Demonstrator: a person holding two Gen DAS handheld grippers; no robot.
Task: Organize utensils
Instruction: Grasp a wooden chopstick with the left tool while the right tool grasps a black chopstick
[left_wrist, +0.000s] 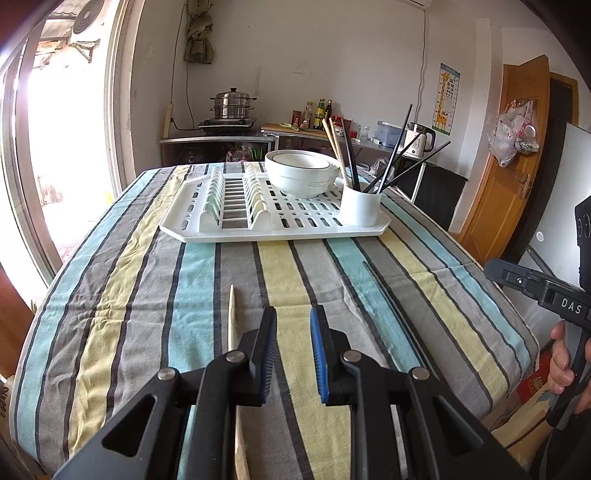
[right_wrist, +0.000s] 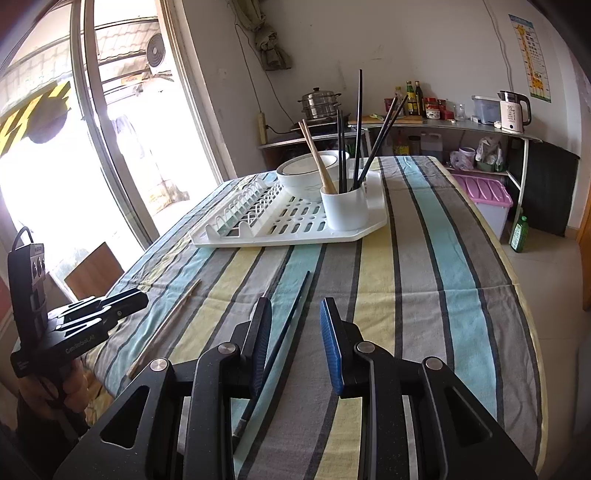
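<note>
Two chopsticks lie loose on the tabletop (left_wrist: 424, 280).
Both claws gape, holding nothing: left claw (left_wrist: 293, 354) beside the wooden chopstick (left_wrist: 231, 317), right claw (right_wrist: 295, 347) over the black chopstick (right_wrist: 291, 317), both pointing toward the cup (right_wrist: 345, 208).

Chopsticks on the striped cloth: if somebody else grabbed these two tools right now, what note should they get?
Left tool: open, empty, beside the wooden chopstick on the tablecloth.
Right tool: open, empty, above the black chopstick.
Done: white cup on the drying rack already holds black and wooden chopsticks, next to the bowl.
Left: pick up both loose chopsticks and stand them in the cup.
</note>
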